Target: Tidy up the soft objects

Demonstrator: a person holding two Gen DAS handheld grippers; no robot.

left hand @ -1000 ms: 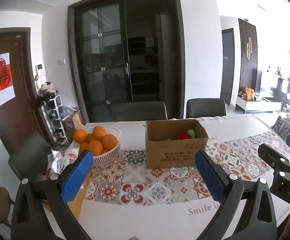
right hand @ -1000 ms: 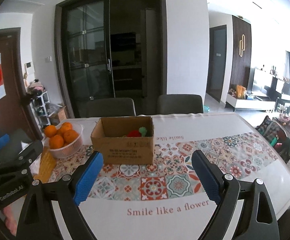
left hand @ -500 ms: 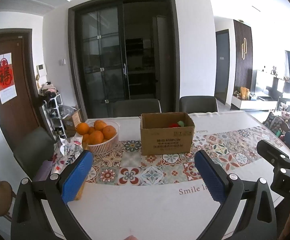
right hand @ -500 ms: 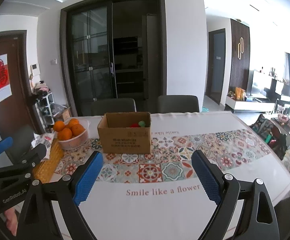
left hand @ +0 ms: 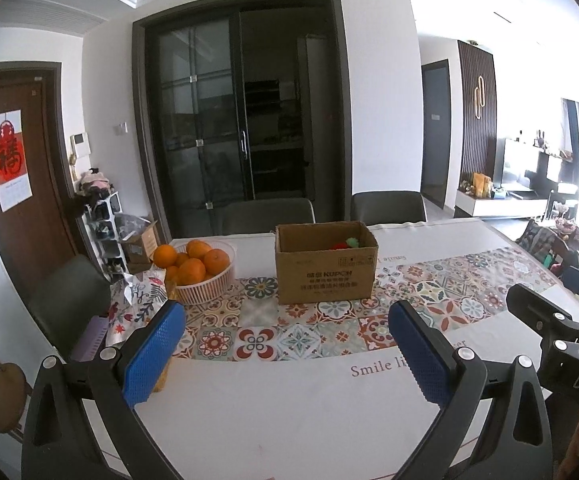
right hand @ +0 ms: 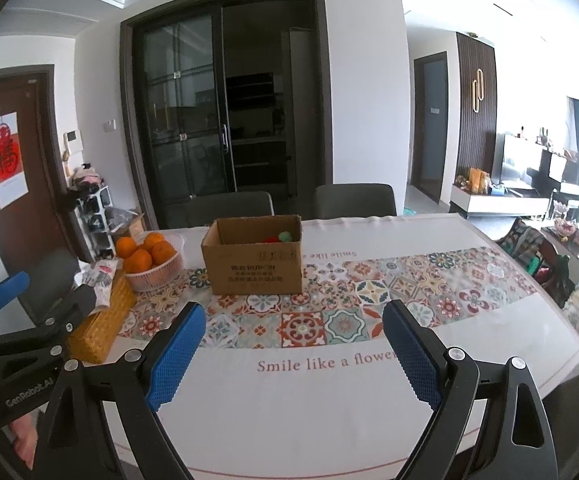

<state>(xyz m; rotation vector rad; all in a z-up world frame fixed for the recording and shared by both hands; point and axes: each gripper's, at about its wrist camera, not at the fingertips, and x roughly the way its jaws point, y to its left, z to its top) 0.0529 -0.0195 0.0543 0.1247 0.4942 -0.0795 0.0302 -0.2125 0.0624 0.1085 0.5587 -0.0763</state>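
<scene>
Patterned surface (right hand: 369,400) ahead of your empty, wide-apart left tool (left hand: 287,352) and right tool (right hand: 293,354) bears a cardboard box (right hand: 255,264) of likely light, squashy plush toys (right hand: 279,237); pinch their bulk gently.

A long dining table (right hand: 369,420) fills the view, under a white cloth (right hand: 289,408) with a band of patterned tiles and the words "Smile like a flower". On the tile band sits an open cardboard box (right hand: 255,266), upright. Just left of it stands a white basket of oranges (right hand: 151,262), near but apart. Further left, at the table's edge, a yellow woven box (right hand: 103,326) rests with printed packets (left hand: 137,300) beside it.
</scene>
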